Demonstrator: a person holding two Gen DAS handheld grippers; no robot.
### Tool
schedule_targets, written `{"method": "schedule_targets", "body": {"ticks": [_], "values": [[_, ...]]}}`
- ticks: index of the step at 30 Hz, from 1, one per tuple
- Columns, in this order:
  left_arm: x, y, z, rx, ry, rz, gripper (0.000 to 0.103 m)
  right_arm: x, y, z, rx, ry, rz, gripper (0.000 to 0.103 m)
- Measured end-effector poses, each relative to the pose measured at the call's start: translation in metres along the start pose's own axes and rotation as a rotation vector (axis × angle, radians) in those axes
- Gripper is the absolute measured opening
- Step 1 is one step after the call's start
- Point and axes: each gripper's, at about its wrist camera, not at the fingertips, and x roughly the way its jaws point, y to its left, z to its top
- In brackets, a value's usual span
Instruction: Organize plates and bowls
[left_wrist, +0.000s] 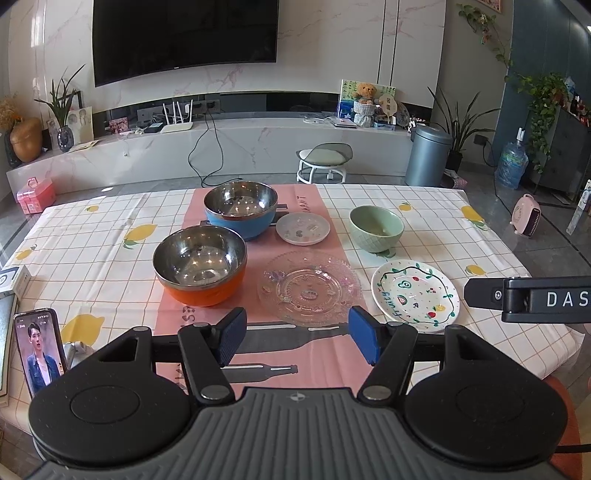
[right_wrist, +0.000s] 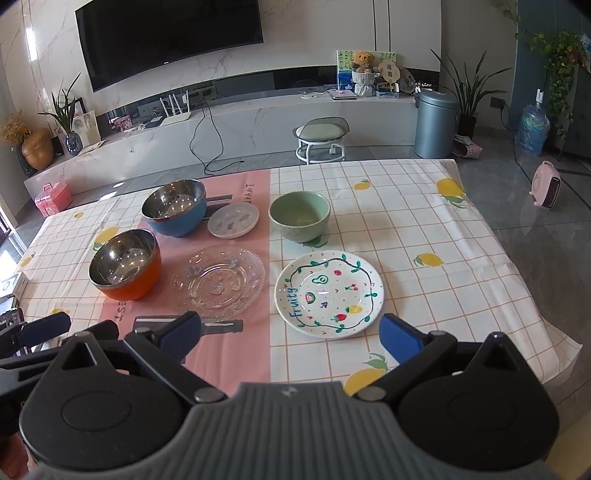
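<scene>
the plates and bowls sit spread over the checked surface (right_wrist: 424, 229), none stacked yet, so we judge the task barely begun. in the right wrist view the painted plate (right_wrist: 330, 294) lies at centre frame, just above and between the spread fingers of the right tool (right_wrist: 291, 338), which pinches nothing. the glass plate (right_wrist: 218, 281) lies to the left of it. in the left wrist view the glass plate (left_wrist: 308, 286) sits just above the gap of the left tool (left_wrist: 297, 341), also spread wide and empty. the orange bowl (left_wrist: 200, 266) is at centre left, the blue bowl (left_wrist: 241, 208) and small plate (left_wrist: 303, 229) higher up, the green bowl (left_wrist: 376, 228) at upper right. each tool looks nearest the plate straight ahead of it, so we would expect either plate to be taken first; being round, they show no long axis to line up with.
</scene>
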Motion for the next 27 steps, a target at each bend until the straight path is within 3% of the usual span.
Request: {"method": "schedule_targets", "body": {"ticks": [27], "values": [[-0.0029,-0.0023,-0.0016,0.004,0.002,-0.009,0.075,0.0010,-0.0022,-0.0023,0.014,0.007,0.004,0.100]]}}
